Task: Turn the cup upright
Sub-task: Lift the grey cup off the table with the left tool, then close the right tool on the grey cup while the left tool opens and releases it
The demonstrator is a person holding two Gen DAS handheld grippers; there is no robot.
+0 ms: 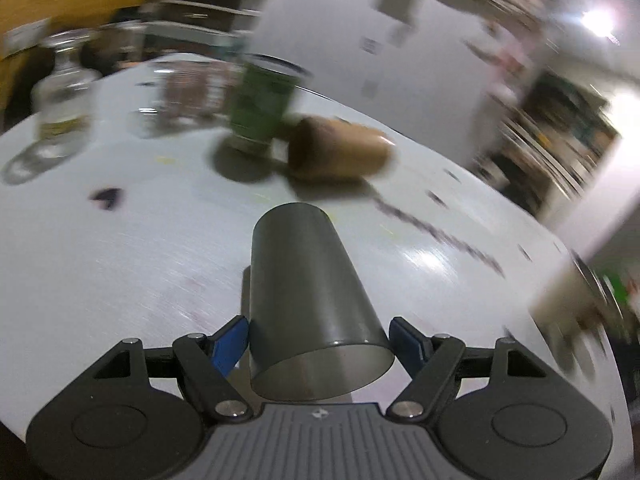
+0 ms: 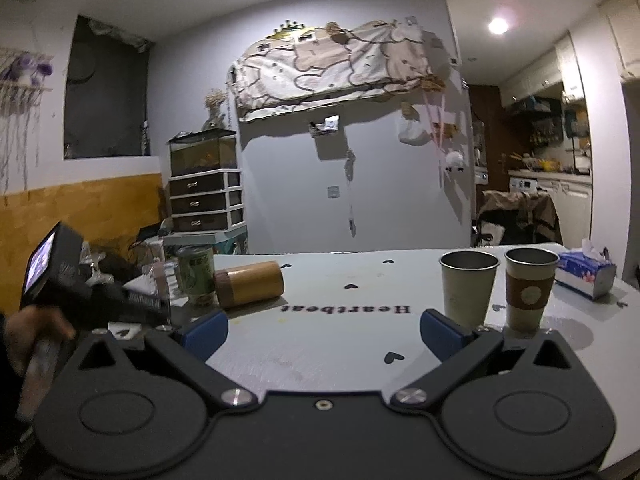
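Left tool (image 1: 318,340): blue pads pinching grey tapered metal cup (image 1: 308,300) near rim, mouth toward camera, base pointing away over white counter (image 1: 100,260). View blurred. I judge cup light, rigid, slick-walled; taper invites slip, so grip low near wide rim. Right tool (image 2: 322,334): jaws spread wide, nothing between, hovering over counter.

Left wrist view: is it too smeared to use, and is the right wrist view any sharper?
Left wrist view: background and table motion-smeared, but the held steel cup and left gripper stay sharp. Right wrist view: crisp throughout, dim room, ceiling spotlights flaring, fisheye bowing the edges.
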